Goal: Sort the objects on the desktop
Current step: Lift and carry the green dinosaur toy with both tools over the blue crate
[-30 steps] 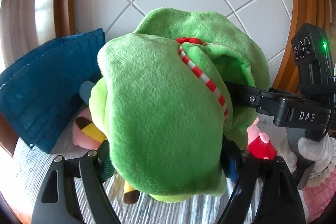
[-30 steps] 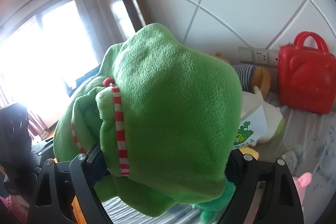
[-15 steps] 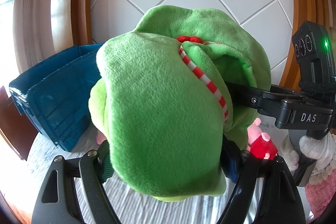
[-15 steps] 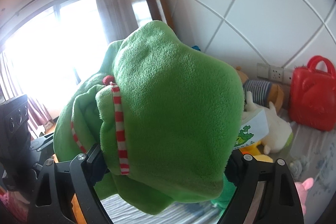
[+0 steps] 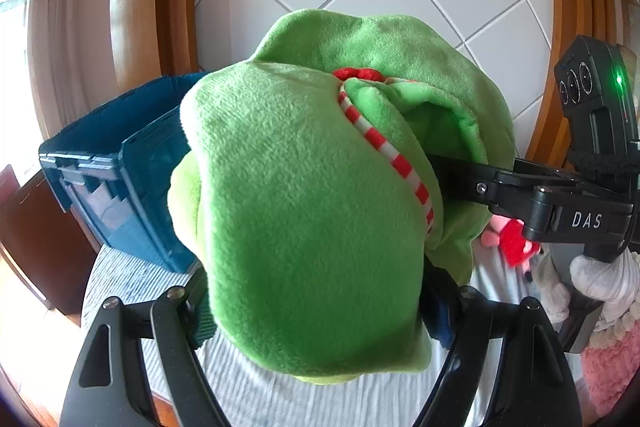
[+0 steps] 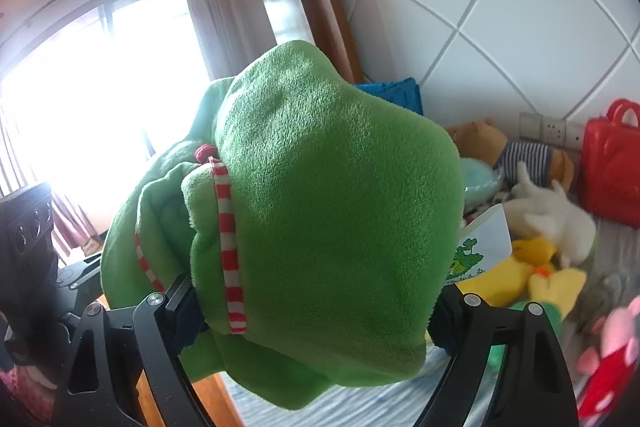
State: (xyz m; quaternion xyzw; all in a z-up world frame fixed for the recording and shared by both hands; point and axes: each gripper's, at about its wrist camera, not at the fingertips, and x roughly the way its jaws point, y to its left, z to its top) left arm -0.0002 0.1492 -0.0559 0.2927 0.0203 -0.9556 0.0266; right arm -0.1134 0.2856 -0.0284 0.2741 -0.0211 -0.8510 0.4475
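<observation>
Large green plush toy with a red-and-white striped cord (image 5: 304,211) held up in the air, gripped from two sides at once. Left gripper (image 5: 320,303) clamped on its lower end, fingers (image 5: 176,315) pressed into the fabric. Right gripper (image 6: 316,301) likewise clamped on the toy, reaching in from the right in the left view. Dark blue plastic crate (image 5: 116,171) behind, on the striped grey cloth (image 5: 132,275). Red plastic case (image 6: 612,171) and yellow plush duck (image 6: 532,271) lying farther right.
</observation>
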